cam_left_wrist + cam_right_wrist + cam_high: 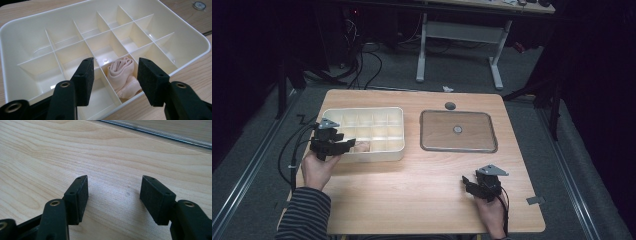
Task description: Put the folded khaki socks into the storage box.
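Note:
A cream divided box (377, 155) stands on the left half of the wooden table. A rolled pale pink cloth (122, 72) lies in one compartment of its near row, also seen from above as the pink cloth (361, 146). My left gripper (347, 145) hovers over the box's near left corner. In the left gripper view, the left gripper (115, 67) stands open, the cloth lying beyond and below its pads, untouched. My right gripper (469, 182) rests low near the table's front right. In its own view, the right gripper (113, 182) is open over bare wood with nothing in it.
A clear flat lid (458, 113) lies right of the box with a small round disc (457, 129) at its centre. A grey round spot (450, 105) sits at the table's far edge. The box's other compartments (110, 47) hold nothing. A desk frame (459, 35) stands beyond.

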{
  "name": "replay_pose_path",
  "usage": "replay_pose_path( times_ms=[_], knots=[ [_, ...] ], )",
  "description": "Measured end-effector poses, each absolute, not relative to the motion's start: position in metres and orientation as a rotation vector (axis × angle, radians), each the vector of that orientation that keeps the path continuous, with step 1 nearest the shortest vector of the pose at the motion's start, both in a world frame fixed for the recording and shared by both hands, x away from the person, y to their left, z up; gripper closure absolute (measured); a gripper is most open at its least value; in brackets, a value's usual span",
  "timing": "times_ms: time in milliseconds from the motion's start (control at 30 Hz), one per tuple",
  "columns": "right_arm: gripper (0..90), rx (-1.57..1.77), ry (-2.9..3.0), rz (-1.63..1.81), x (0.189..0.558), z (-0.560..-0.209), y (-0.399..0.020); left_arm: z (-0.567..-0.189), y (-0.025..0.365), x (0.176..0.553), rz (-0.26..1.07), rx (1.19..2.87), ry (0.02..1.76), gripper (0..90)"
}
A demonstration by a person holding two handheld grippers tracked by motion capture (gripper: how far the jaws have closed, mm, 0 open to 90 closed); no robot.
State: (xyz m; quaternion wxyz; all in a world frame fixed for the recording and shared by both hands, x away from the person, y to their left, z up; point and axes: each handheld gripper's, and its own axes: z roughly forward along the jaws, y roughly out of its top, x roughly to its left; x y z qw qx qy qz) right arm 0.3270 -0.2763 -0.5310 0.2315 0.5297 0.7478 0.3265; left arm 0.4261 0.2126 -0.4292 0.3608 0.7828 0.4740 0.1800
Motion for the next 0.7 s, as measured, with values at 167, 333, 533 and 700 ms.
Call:
replay_pose_path(
  times_ms=[167,333,533,700],
  knots=[
    [39.4,1.460,2.056,0.900,0.327,-0.531,-0.276,-0.426,0.217,0.420,0.474,1.992,1.232,50.9],
    [39.3,1.462,2.057,0.903,0.327,-0.531,-0.277,-0.422,0.219,0.412,0.491,1.983,1.229,50.9],
    [39.3,1.464,2.057,0.905,0.327,-0.531,-0.277,-0.420,0.219,0.404,0.514,1.977,1.231,50.3],
    [39.3,1.461,2.057,0.903,0.327,-0.531,-0.277,-0.419,0.215,0.398,0.528,1.973,1.219,48.8]
  ],
)
